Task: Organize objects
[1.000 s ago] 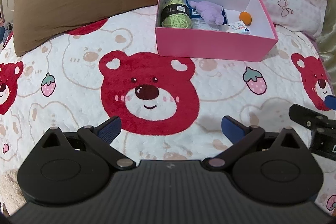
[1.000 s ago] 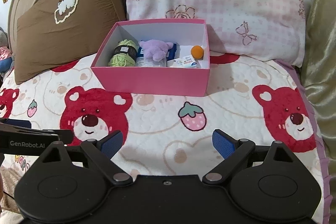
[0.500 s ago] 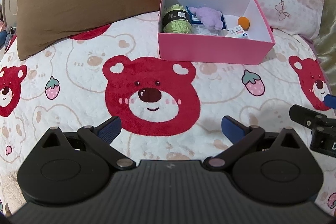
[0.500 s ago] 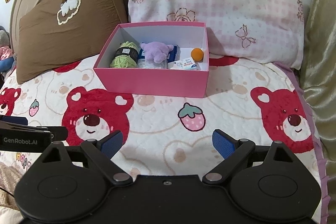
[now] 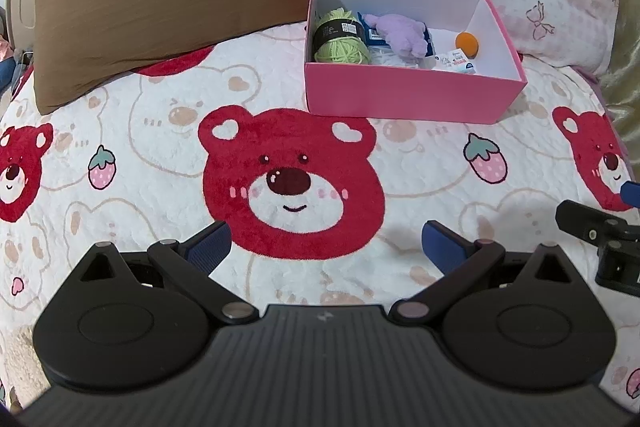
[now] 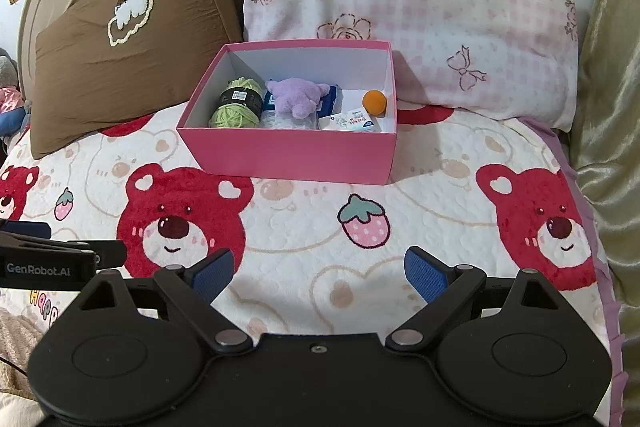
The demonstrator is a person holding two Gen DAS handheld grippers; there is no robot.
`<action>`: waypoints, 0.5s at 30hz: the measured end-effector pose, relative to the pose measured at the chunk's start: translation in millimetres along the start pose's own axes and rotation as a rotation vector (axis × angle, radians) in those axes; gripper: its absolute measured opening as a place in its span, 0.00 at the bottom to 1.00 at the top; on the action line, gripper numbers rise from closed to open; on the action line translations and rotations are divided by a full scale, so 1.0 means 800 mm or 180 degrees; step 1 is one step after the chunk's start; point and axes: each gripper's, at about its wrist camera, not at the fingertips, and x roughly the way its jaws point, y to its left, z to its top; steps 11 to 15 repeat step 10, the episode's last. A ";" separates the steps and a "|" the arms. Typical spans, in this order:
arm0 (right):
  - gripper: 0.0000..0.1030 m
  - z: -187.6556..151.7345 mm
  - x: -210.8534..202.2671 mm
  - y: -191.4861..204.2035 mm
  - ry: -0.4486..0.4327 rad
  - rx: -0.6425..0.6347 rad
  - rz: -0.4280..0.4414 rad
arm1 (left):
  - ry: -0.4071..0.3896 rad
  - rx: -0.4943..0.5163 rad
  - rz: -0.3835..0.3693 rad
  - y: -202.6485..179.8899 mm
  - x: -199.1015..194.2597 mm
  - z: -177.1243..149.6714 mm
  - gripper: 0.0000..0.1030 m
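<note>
Both grippers pulled back from the pink box [image 5: 408,99] over the last second; nothing's held.

Left view: left gripper [image 5: 324,243] spread wide, yarn [image 5: 340,43], purple plush [image 5: 400,35], orange ball [image 5: 467,43] inside. Right view: right gripper [image 6: 318,273] also gaping, blanket [image 6: 304,235] bare of loose items, so sorting looks finished.

Matt cardboard box [image 6: 296,155] on fuzzy blanket [image 6: 304,243]; plush toy [image 6: 296,97] inside.

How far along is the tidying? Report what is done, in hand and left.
Done: the green yarn ball, purple plush toy, orange ball and a small carton lie in the pink box. In hand: nothing; left gripper and right gripper are open. Left: no loose items visible on the bear blanket.
</note>
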 end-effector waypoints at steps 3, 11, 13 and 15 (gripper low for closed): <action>0.91 0.000 0.001 -0.001 0.0002 -0.0004 0.0005 | -0.0016 0.0004 0.0003 0.000 0.000 0.000 1.00; 0.91 -0.001 0.001 0.000 0.0015 0.0007 0.0001 | 0.0018 -0.0056 0.0023 0.006 0.004 0.000 1.00; 0.91 -0.001 0.001 0.000 0.0015 0.0007 0.0001 | 0.0018 -0.0056 0.0023 0.006 0.004 0.000 1.00; 0.91 -0.001 0.001 0.000 0.0015 0.0007 0.0001 | 0.0018 -0.0056 0.0023 0.006 0.004 0.000 1.00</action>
